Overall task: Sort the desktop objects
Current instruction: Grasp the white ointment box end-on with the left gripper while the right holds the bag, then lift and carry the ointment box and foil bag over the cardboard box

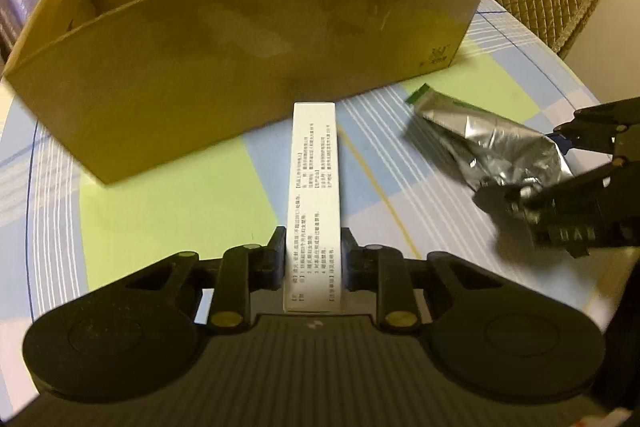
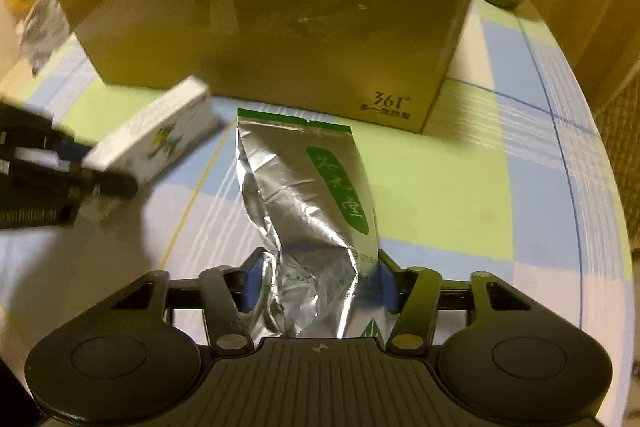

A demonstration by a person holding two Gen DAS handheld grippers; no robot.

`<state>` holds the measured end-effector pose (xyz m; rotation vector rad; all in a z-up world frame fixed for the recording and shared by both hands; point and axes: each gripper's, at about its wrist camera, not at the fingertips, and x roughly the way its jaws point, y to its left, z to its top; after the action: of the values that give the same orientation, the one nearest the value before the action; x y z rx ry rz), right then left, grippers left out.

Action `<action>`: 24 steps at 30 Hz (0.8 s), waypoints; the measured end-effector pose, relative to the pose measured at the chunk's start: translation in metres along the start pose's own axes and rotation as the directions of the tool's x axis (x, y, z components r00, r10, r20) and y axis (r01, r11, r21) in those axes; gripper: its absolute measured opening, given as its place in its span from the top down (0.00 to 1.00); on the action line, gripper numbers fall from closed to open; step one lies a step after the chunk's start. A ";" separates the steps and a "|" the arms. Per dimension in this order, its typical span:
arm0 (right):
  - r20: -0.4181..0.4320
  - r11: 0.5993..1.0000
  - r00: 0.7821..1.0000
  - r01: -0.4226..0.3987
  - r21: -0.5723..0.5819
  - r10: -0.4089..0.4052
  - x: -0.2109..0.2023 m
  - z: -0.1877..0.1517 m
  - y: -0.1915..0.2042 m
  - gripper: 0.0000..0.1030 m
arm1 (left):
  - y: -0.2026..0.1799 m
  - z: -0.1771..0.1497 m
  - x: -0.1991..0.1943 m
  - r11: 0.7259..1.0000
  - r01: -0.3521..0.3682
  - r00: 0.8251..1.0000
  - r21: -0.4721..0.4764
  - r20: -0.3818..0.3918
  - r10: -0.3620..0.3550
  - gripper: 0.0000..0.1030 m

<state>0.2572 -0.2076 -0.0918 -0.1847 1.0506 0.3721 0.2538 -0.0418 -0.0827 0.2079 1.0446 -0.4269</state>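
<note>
Both grippers are full, so the step in hand looks like carrying things to the cardboard box (image 1: 248,39), which fills the top half of both views. The left gripper (image 1: 313,259) is squeezed tight on the near end of a long white carton (image 1: 313,187), which sticks straight out from the bottom middle of the left view toward the box wall. The right gripper (image 2: 316,287) is pinched on the bottom of a crinkly silver pouch (image 2: 304,195) with a green label, standing up in the middle of the right view. Both things seem to be held above the checked tablecloth (image 1: 160,195), in front of the box and not in it yet. The box is open at the top (I can't see much of what is inside). Next, I think each thing must go up over the near wall, then be let go. The pouch is floppy, so it could bend or catch on the edge.
</note>
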 end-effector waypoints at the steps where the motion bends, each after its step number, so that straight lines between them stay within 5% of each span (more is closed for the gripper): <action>1: -0.002 1.000 1.000 -0.008 0.022 0.008 -0.003 -0.003 0.000 0.51 | -0.002 -0.005 -0.004 1.000 -0.003 1.000 -0.003 -0.002 0.002 0.79; 6: -0.008 0.994 0.998 -0.054 0.091 0.055 -0.019 -0.027 0.010 0.51 | -0.014 -0.027 -0.023 1.000 -0.004 1.000 -0.021 0.001 0.004 0.78; 8: 0.002 0.992 0.998 -0.070 0.104 0.070 -0.023 -0.035 0.015 0.50 | -0.016 -0.030 -0.026 1.000 -0.002 1.000 -0.027 0.009 0.003 0.69; 12: 0.043 0.987 0.996 -0.078 0.139 0.073 -0.030 -0.045 0.014 0.38 | -0.018 -0.027 -0.023 1.000 -0.019 1.000 -0.023 0.020 0.020 0.64; 18: 0.037 0.994 0.997 -0.066 0.093 0.062 -0.029 -0.046 0.019 0.26 | -0.017 -0.020 -0.015 0.999 -0.035 0.999 0.008 0.010 0.035 0.63; 24: 0.029 1.000 0.999 -0.022 -0.010 0.023 -0.018 -0.048 0.033 0.26 | -0.012 -0.018 -0.009 1.000 -0.028 1.000 0.007 0.004 0.028 0.64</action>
<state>0.1977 -0.1963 -0.0985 -0.1759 1.0231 0.3993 0.2303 -0.0443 -0.0839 0.2277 1.0351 -0.4053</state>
